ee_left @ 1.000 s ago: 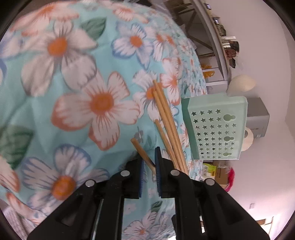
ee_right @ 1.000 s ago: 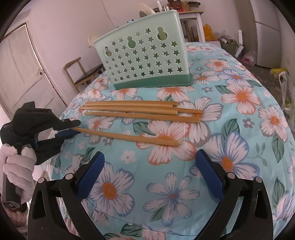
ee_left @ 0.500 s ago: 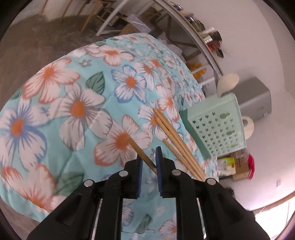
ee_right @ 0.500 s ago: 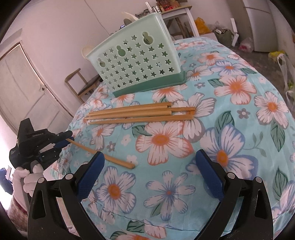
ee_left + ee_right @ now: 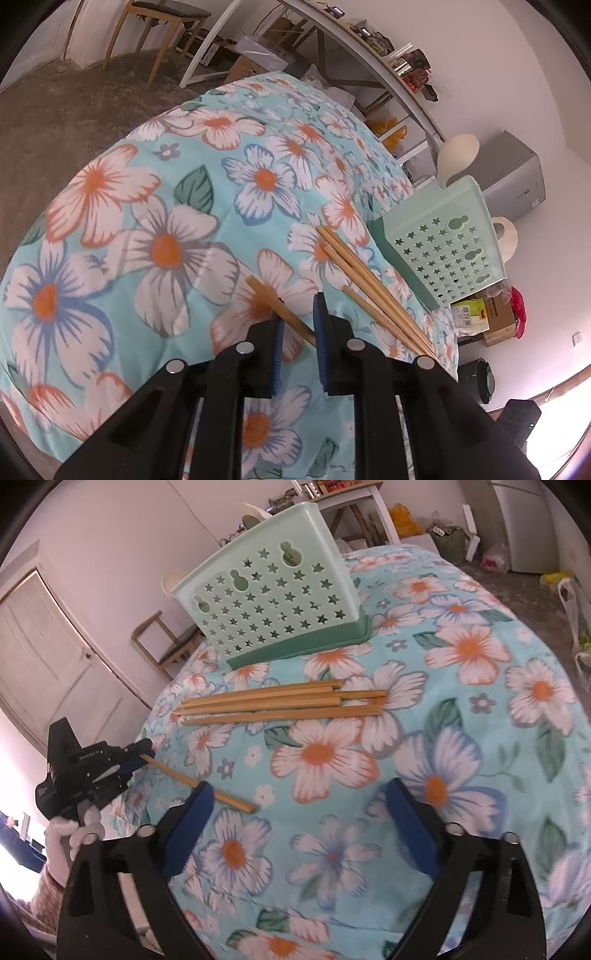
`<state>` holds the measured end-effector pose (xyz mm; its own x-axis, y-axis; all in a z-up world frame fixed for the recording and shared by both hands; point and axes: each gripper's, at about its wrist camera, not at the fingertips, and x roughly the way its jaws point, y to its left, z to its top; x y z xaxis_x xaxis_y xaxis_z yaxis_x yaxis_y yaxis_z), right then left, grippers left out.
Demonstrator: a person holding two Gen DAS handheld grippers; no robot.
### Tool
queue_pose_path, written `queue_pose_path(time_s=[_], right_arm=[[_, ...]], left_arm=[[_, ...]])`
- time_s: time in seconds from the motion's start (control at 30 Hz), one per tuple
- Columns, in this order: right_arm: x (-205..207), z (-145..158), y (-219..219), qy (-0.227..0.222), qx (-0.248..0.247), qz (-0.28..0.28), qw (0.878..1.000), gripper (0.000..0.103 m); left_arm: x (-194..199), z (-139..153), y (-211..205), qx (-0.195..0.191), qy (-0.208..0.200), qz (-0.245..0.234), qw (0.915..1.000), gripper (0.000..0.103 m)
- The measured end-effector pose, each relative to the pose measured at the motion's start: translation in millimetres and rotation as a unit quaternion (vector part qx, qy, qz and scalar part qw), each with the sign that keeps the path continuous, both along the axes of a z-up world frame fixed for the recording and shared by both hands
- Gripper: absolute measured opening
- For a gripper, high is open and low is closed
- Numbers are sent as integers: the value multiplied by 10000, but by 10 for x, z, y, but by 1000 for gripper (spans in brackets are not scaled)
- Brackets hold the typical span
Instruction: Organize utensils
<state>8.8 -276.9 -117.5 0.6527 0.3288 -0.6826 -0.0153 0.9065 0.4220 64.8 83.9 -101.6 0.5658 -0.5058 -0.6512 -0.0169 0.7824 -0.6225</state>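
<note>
My left gripper (image 5: 298, 325) is shut on one wooden chopstick (image 5: 275, 304) and holds it by its thin end, lifted off the floral tablecloth; the same stick shows in the right wrist view (image 5: 199, 784), held by the left gripper (image 5: 142, 757) at the table's left edge. Several more chopsticks (image 5: 284, 701) lie side by side on the cloth in front of the mint green star-holed utensil basket (image 5: 273, 602). They also show in the left wrist view (image 5: 369, 284), next to the basket (image 5: 443, 251). My right gripper (image 5: 299, 827) is open and empty above the near cloth.
The table (image 5: 461, 716) is round, covered by a turquoise flowered cloth, and drops off on all sides. A wooden chair (image 5: 166, 642) and a door (image 5: 48, 653) stand behind it. Shelves (image 5: 369, 55) and a grey box (image 5: 513, 170) line the far wall.
My left gripper has lifted the chopstick off the cloth and drawn it back away from the other sticks. The right gripper has tilted a little and stayed open.
</note>
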Motion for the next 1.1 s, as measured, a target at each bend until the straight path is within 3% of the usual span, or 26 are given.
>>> queue_pose_path(time_s=[0.23, 0.43, 0.63, 0.77, 1.1], right_arm=[[-83, 435, -129, -513, -416, 209, 9976, 52], [377, 642, 351, -753, -850, 1414, 9834, 29], [873, 421, 1106, -705, -1458, 2838, 9451, 24], [1073, 204, 1378, -541, -1899, 3326, 9221, 21], [1220, 10, 1595, -371, -2368, 3745, 8957, 19]], left_arm=[[52, 20, 36, 227, -98, 17, 9997, 15], [58, 20, 21, 341, -185, -24, 9992, 15], [66, 22, 7, 401, -246, -74, 9989, 15], [68, 24, 11, 403, -265, -98, 9988, 15], [47, -4, 12, 330, -235, -89, 9991, 15]])
